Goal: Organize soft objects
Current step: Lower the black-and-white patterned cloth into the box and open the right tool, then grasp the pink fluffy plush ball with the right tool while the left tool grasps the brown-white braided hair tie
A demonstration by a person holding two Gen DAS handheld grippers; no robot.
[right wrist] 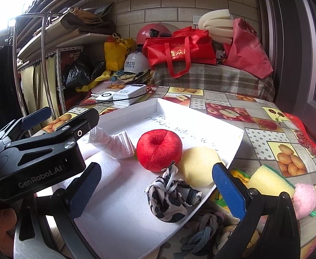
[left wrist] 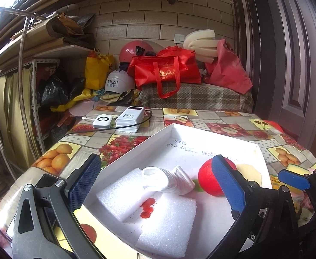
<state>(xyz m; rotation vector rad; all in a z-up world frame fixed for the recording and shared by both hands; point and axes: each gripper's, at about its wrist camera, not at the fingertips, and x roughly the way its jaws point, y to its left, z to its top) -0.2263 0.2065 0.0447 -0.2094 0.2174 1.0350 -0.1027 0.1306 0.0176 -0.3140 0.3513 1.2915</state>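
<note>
With both the right gripper [right wrist: 155, 185] and left gripper [left wrist: 155, 183] spread wide and empty, the white tray [right wrist: 233, 149] already holds the plush apple [right wrist: 159, 149] and spotted cloth [right wrist: 168, 200], while the sponge [right wrist: 270, 181] waits outside at three o'clock.

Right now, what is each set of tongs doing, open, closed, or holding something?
Left tongs: open, holding nothing.
Right tongs: open wide, holding nothing; the black-and-white cloth lies between the fingers, ungripped.
</note>
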